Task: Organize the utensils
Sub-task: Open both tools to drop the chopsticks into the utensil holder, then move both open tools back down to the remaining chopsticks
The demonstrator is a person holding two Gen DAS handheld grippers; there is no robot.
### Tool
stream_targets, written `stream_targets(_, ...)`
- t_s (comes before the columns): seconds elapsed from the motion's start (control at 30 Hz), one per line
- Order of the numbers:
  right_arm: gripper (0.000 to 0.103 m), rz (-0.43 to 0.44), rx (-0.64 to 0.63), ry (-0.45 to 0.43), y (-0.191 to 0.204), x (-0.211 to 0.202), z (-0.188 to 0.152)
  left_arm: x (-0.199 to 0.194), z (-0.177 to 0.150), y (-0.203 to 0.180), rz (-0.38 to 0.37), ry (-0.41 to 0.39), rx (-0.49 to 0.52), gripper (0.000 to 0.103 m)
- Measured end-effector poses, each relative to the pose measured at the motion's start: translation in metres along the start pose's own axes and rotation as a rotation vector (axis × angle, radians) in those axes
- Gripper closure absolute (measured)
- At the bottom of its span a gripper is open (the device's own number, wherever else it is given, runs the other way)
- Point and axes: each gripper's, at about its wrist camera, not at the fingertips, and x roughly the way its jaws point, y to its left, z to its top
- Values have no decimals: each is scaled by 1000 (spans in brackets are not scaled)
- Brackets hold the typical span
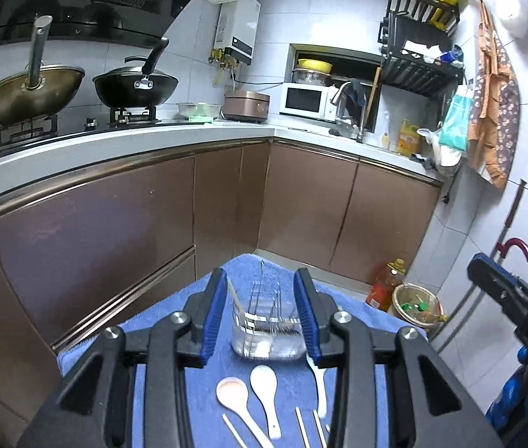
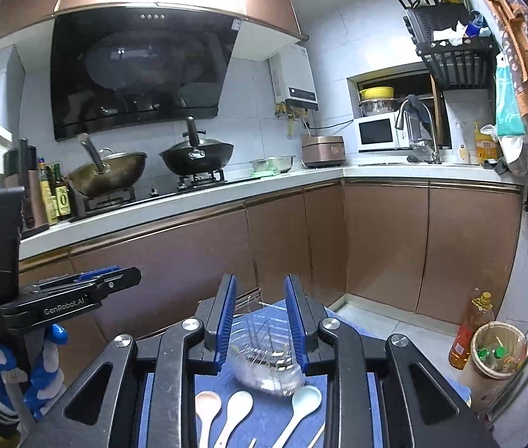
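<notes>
Three spoons [image 2: 303, 403] lying nearest on the blue cloth [image 1: 204, 384], beside several chopsticks [image 1: 301, 427], count unclear. Left gripper [image 1: 262, 310] and right gripper [image 2: 260, 317] both open, holding nothing. Just beyond, one clear holder [image 1: 264, 332] on the cloth, one stick [image 1: 235, 296] leaning inside. Farther off, two woks [image 1: 135, 82] on the stove.

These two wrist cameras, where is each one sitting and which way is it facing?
Left wrist: on the left gripper, looking over the blue cloth toward the corner cabinets; own open jaws and the right gripper show.
Right wrist: on the right gripper, facing the stove counter; own open jaws, the left gripper and a gloved hand show.
Shared: clear holder, spoons, black wok, microwave.
</notes>
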Motion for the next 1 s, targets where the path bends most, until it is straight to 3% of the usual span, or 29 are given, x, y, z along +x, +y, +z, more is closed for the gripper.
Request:
stream_targets(0.27,76,-3,-2,20,17,-46,-10,-45,-32,3,-23,40,13,68)
stream_targets(0.53,75,5,52,103,15,-60,-41,-60,-68,15,-40,106,-17,68)
stream_targets(1.0,75,-10,106,222,-4,-48,-79,-25,-116,7,-150,291,-59,68)
